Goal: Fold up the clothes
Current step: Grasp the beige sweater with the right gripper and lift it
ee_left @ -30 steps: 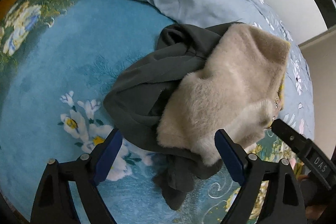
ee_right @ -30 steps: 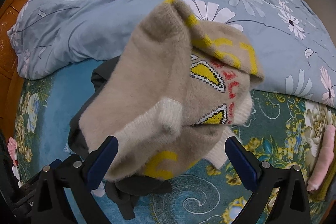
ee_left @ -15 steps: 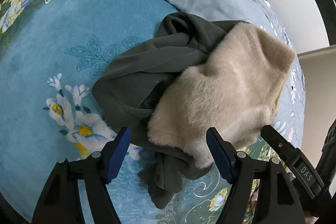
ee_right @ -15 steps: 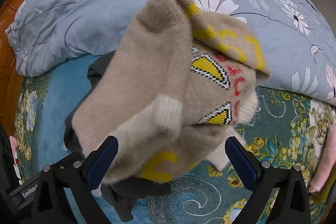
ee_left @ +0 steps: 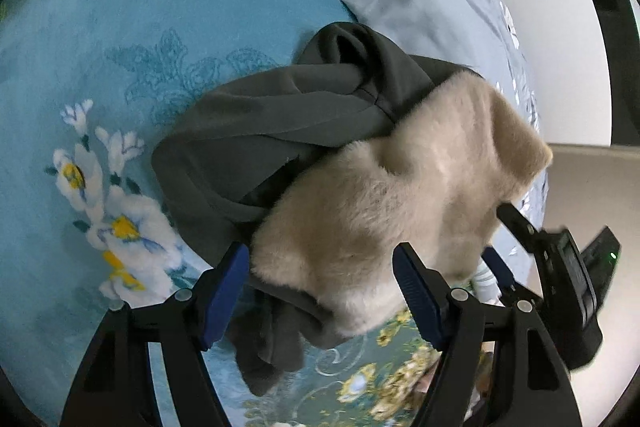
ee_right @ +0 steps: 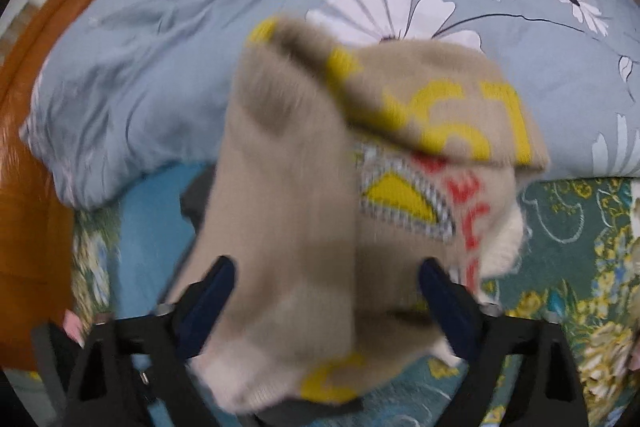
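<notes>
Bedding fills the scene: a teal floral blanket (ee_left: 100, 39) spread flat, with a pale blue flowered duvet (ee_right: 168, 39) bunched along its far edge. Down at the left gripper (ee_left: 320, 285), the jaws stand wide apart, blue pads framing the near edge of the fuzzy beige sweater (ee_left: 400, 195) without pinching it. Over to the right gripper (ee_right: 326, 307), also spread wide, and the sweater (ee_right: 288, 211) bulges up between its fingers, filling the gap; nothing shows either pad pressing in on the knit, and the view is blurred. That sweater carries yellow lettering, red marks and yellow triangles on the side facing the right wrist camera, with a cream cuff low in front. It sits heaped on top of a dark grey garment (ee_left: 260, 131), which lies crumpled on the blanket and pokes out to the left and below. From the left wrist view, the right gripper's black body (ee_left: 560, 267) shows just beyond the sweater's right side. An orange wooden bed frame (ee_right: 28, 187) edges the left.
</notes>
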Tool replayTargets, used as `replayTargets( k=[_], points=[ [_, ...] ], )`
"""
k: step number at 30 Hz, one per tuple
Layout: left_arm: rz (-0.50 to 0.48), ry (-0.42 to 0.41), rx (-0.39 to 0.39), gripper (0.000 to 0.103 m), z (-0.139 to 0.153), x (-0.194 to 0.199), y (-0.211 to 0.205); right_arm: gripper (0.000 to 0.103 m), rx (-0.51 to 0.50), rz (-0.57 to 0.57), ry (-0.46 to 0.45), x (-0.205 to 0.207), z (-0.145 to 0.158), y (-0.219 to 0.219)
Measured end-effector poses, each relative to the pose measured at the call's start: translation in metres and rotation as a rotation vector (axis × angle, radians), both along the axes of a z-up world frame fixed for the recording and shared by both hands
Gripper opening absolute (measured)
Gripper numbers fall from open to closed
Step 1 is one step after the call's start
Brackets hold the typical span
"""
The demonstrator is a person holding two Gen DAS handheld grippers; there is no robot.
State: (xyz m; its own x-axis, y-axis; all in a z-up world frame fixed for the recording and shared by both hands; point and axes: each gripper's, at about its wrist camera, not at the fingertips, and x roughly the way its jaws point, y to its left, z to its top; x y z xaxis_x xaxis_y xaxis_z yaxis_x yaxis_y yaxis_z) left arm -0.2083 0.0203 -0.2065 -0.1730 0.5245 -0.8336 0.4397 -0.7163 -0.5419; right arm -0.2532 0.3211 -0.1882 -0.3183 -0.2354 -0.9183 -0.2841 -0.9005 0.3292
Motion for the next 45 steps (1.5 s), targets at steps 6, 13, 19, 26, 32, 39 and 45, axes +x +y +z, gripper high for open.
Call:
replayTargets(
  k=[6,13,19,26,32,39,45],
  points=[
    [0.012,-0.017,0.021,0.075,0.000,0.001,-0.005,0.022,-0.132,-0.086,-0.067,-0.024,-0.018,0.020],
    [0.072,-0.049,0.092,0.075,-0.013,0.011,-0.013,0.013,-0.394,-0.161,0.068,0.018,0.007,0.053],
    [0.102,-0.050,0.188,0.075,-0.017,0.021,-0.002,0.012,-0.408,-0.355,0.155,0.111,0.030,0.122],
    [0.046,-0.078,0.179,0.075,-0.026,0.027,0.033,0.012,-0.386,-0.624,0.138,0.221,0.027,0.184],
    [0.096,-0.131,0.216,0.075,-0.042,0.053,0.042,0.012,-0.352,-0.720,0.105,0.265,0.033,0.202],
    [0.032,-0.123,0.311,0.075,-0.037,0.064,0.076,0.012,-0.340,-0.778,0.087,0.305,0.035,0.217],
    [-0.022,-0.115,0.300,0.076,-0.039,0.055,0.089,0.012,-0.361,-0.830,0.092,0.331,0.037,0.225]
  ],
)
